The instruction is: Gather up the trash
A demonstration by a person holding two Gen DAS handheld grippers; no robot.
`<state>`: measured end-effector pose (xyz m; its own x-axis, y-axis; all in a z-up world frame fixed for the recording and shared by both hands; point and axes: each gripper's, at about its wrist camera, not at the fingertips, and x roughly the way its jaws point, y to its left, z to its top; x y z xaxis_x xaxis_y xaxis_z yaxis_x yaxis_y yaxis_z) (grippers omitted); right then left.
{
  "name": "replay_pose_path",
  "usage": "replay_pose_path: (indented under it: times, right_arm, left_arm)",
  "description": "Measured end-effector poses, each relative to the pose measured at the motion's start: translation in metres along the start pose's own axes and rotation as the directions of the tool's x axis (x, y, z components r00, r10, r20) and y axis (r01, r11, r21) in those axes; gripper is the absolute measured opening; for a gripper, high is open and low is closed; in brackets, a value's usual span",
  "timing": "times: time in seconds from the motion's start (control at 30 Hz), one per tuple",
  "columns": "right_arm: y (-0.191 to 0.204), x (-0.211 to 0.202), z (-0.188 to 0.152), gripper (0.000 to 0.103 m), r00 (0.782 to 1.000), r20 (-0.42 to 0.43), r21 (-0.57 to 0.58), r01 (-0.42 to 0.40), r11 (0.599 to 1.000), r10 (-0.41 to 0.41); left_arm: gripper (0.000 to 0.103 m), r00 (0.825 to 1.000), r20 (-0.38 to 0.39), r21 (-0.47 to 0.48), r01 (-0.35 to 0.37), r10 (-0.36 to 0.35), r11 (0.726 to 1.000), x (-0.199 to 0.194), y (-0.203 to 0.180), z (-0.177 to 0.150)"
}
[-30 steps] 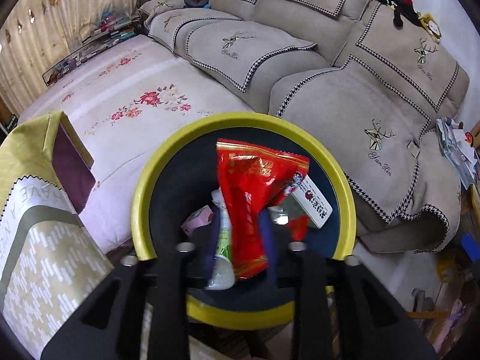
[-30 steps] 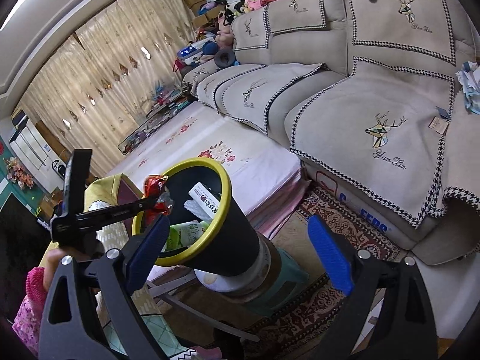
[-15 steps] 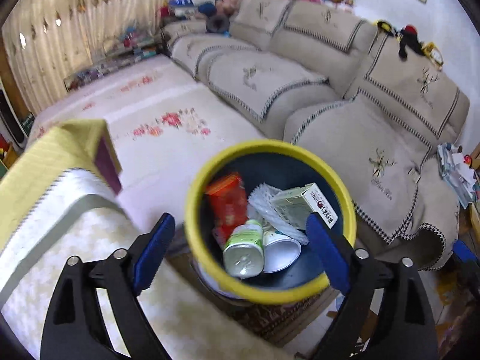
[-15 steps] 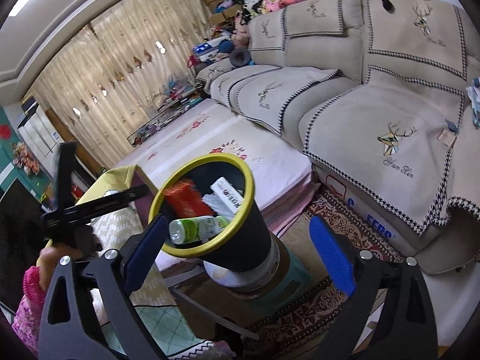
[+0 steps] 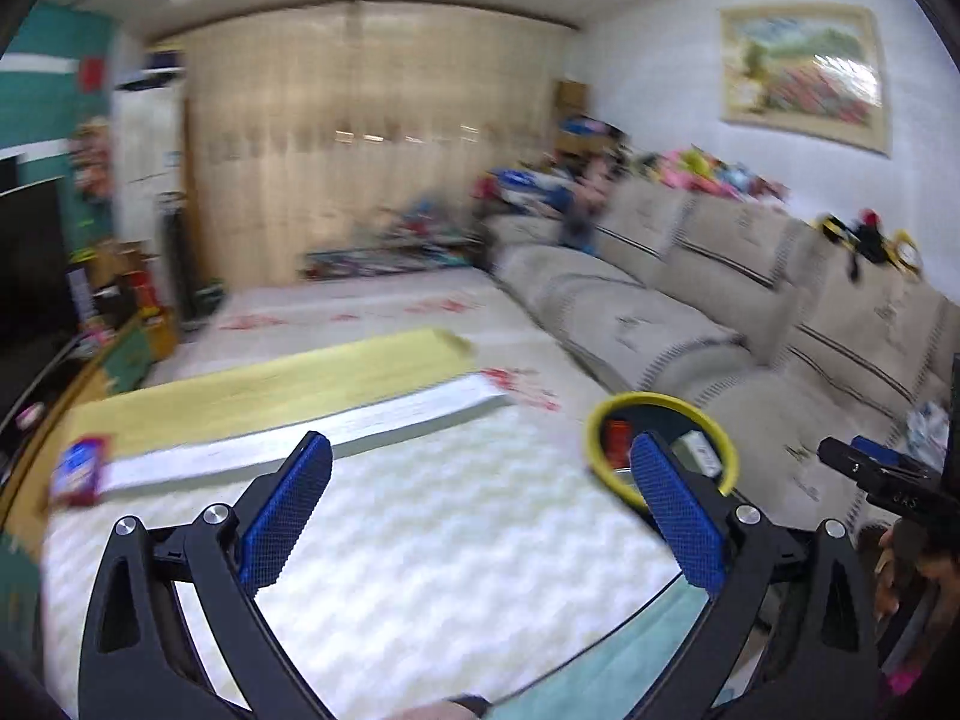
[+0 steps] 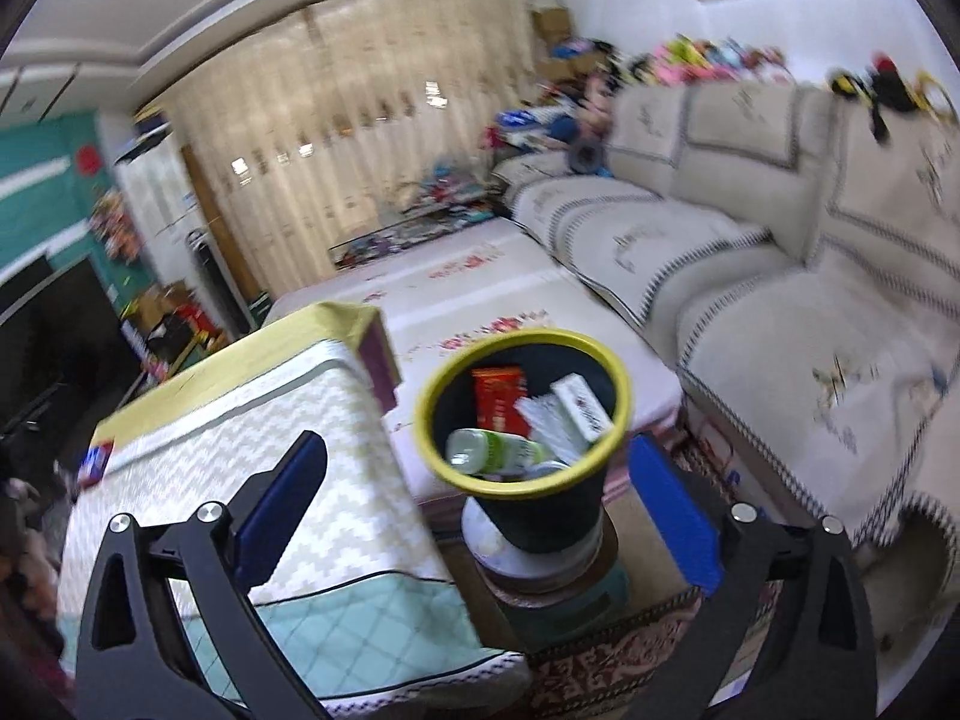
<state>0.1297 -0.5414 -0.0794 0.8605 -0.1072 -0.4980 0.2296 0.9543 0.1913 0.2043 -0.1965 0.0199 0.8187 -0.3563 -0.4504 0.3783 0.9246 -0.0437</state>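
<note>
My left gripper (image 5: 480,510) was opening wide with nothing between its blue pads; a second earlier it had pinched the red foil snack wrapper (image 6: 497,399) over the bin. That wrapper now stood on end, long axis upright, inside the yellow-rimmed black round bin (image 6: 621,387) at the centre of the right wrist view, beside a green-labelled bottle (image 6: 495,450) lying on its side. My right gripper (image 6: 477,498) was opening too, also empty. Blur hid any writing. A purple packet (image 5: 78,471) lay at left on the table.
</note>
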Motion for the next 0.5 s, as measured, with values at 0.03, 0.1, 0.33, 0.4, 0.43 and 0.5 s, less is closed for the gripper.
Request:
replay_pose_path:
  times: [0.03, 0.1, 0.33, 0.4, 0.43, 0.5]
  right_arm:
    - [0.008, -0.003, -0.001, 0.096, 1.0, 0.004, -0.02, -0.005, 1.0, 0.005]
    - [0.03, -0.011, -0.006, 0.096, 1.0, 0.012, -0.083, -0.025, 0.996, 0.026]
    - [0.07, -0.04, -0.019, 0.096, 0.998, 0.042, -0.18, -0.047, 0.982, 0.056]
    - [0.073, -0.048, -0.022, 0.096, 0.997, 0.048, -0.187, -0.043, 0.981, 0.053]
    - [0.074, -0.051, -0.022, 0.096, 0.997, 0.052, -0.187, -0.041, 0.982, 0.052]
    - [0.074, -0.057, -0.024, 0.096, 0.997, 0.062, -0.186, -0.039, 0.982, 0.052]
  left_arm:
    - [0.098, 0.999, 0.012, -0.025, -0.044, 0.044, 0.999, -0.019, 0.014, -0.006]
    - [0.098, 0.992, 0.032, -0.066, -0.121, 0.123, 0.991, -0.05, 0.037, -0.017]
    - [0.098, 0.975, -0.007, -0.163, -0.221, 0.223, 0.961, -0.119, 0.08, -0.057]
    - [0.098, 0.973, -0.003, -0.176, -0.228, 0.231, 0.958, -0.134, 0.084, -0.067]
    - [0.098, 0.973, -0.001, -0.183, -0.229, 0.232, 0.956, -0.14, 0.084, -0.073]
    - [0.098, 0.972, 0.008, -0.193, -0.23, 0.236, 0.954, -0.151, 0.08, -0.08]
